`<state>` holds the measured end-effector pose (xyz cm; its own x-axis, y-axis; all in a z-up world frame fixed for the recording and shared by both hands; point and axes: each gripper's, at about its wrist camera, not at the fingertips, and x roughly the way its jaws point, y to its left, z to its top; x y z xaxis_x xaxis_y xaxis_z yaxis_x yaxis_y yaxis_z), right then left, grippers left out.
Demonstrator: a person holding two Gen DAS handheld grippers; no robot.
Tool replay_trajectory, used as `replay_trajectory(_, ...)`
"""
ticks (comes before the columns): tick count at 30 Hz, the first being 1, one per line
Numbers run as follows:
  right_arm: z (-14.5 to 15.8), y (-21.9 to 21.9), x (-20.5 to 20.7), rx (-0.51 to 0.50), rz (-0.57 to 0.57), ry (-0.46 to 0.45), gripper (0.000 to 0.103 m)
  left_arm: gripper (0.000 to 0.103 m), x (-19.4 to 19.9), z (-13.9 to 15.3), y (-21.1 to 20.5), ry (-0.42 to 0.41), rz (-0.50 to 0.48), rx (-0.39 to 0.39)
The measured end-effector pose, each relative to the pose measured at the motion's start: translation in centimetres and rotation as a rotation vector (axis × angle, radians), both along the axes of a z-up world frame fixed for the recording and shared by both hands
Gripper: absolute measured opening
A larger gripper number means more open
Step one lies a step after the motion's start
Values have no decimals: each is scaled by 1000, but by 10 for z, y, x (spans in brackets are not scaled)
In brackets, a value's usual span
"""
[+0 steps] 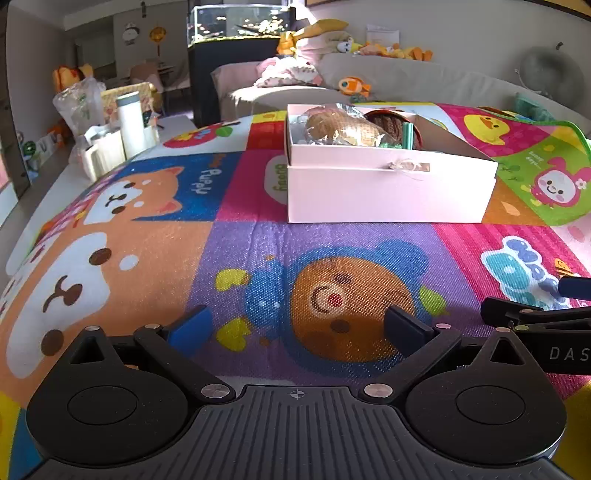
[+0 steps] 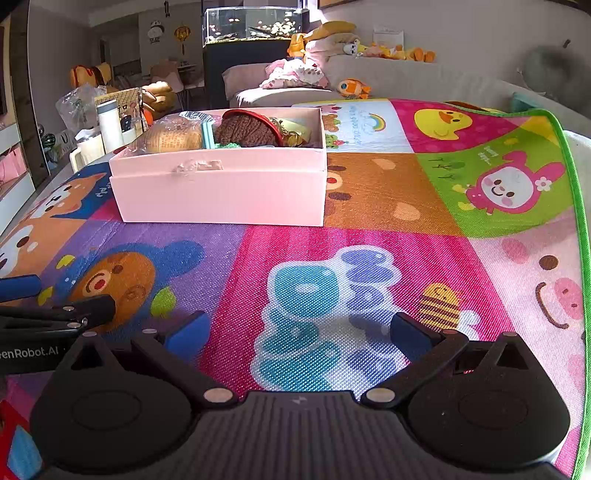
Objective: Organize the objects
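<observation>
A pink box (image 1: 388, 192) (image 2: 221, 192) stands open on the colourful cartoon play mat (image 1: 236, 243) (image 2: 369, 206). It holds a tan knitted item in clear wrap (image 1: 343, 127) (image 2: 170, 138), a brown knitted item with a red rim (image 1: 389, 123) (image 2: 247, 129), a teal piece (image 1: 407, 134) (image 2: 207, 134) and small gold trinkets (image 2: 291, 134). My left gripper (image 1: 299, 328) is open and empty, low over the mat in front of the box. My right gripper (image 2: 301, 330) is open and empty, beside it to the right.
Left of the mat stand a white bottle (image 1: 130, 123) (image 2: 109, 125), white holders (image 1: 101, 151) and a plastic bag (image 1: 77, 103). A grey sofa with plush toys (image 1: 354, 86) (image 2: 352, 88) and a fish tank (image 1: 240, 22) lie behind. The mat's green edge (image 2: 580, 236) runs at right.
</observation>
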<state>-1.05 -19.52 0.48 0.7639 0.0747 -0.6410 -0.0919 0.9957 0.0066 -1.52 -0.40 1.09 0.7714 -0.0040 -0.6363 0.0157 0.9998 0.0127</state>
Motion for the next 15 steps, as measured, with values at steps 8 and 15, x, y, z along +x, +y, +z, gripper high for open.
replay_trajectory(8,0,0,0,0,-1,0,103,102,0,0,1,0,0,-3)
replay_trajectory(15,0,0,0,0,-1,0,103,102,0,0,1,0,-1,-3)
